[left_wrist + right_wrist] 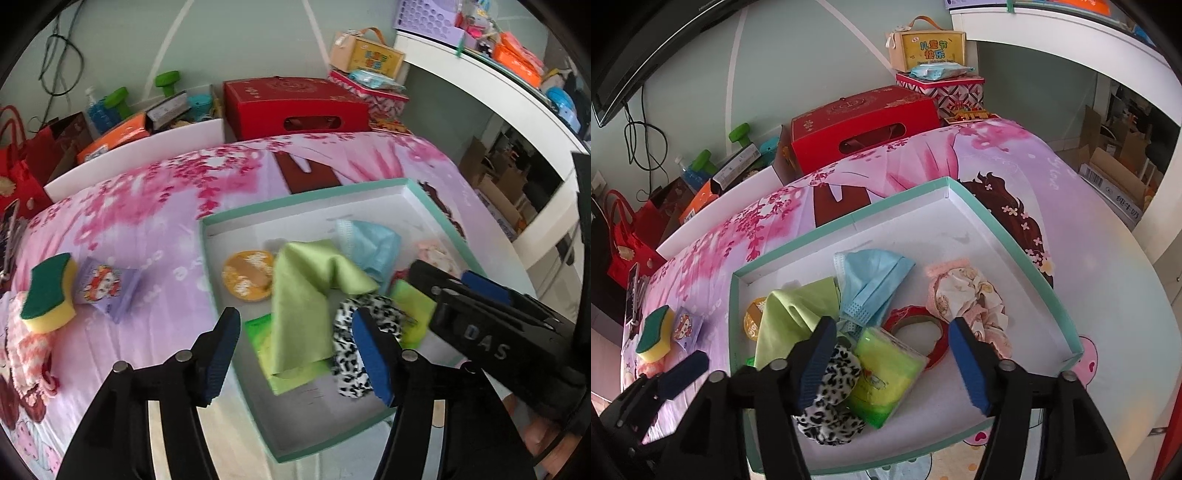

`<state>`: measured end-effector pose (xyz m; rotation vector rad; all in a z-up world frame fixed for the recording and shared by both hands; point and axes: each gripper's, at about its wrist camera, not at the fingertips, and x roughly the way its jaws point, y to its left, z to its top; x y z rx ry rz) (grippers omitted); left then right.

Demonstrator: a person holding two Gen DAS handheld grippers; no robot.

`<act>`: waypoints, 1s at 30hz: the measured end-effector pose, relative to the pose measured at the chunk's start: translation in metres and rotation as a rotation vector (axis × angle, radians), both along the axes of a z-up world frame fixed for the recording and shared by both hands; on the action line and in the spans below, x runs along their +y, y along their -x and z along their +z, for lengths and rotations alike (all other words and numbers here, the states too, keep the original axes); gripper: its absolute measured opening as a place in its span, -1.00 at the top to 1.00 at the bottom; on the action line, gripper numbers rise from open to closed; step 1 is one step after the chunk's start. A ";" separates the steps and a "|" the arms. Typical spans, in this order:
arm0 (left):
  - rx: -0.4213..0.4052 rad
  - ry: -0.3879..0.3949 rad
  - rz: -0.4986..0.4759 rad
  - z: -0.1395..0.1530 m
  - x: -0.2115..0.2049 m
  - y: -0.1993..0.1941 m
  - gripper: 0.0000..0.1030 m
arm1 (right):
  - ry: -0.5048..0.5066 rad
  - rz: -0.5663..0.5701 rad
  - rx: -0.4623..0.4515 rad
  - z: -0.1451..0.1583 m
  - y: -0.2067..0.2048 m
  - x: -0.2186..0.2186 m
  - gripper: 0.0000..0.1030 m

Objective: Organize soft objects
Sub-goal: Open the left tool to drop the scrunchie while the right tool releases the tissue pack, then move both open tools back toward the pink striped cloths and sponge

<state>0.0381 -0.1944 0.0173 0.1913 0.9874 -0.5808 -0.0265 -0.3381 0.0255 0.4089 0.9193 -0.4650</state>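
A shallow teal-rimmed white box point(295, 201) point(849, 218) lies on the pink floral cloth. In it lie a green cloth point(306, 295) point(790, 314), a blue face mask point(369, 245) point(871, 280), a leopard-print scrunchie point(351, 365) point(831, 398), a green tissue pack point(882, 376), an orange puff point(245, 275), a red tape roll point(916, 321) and a pink floral scrunchie point(964, 295). My left gripper point(299, 354) is open above the box's near left part. My right gripper point(890, 362) is open above the tissue pack. A green-yellow sponge point(48, 291) point(655, 334) and a purple packet point(105, 288) point(687, 326) lie left of the box.
A pink knitted item point(22, 343) lies under the sponge. A red box point(295, 107) point(864, 129), other boxes and bags stand behind the table. A white shelf point(498, 85) curves along the right. The right gripper's body point(491, 317) shows in the left wrist view.
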 end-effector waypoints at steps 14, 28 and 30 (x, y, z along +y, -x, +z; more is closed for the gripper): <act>-0.040 -0.030 0.241 0.003 0.060 -0.035 -0.78 | 0.052 0.064 0.028 -0.001 -0.010 0.021 -0.74; -0.050 -0.007 0.425 0.008 0.122 -0.060 -0.89 | 0.102 0.111 0.028 0.001 -0.025 0.050 -1.00; -0.058 -0.002 0.448 0.012 0.134 -0.065 -0.89 | 0.100 0.124 0.022 0.002 -0.030 0.058 -1.00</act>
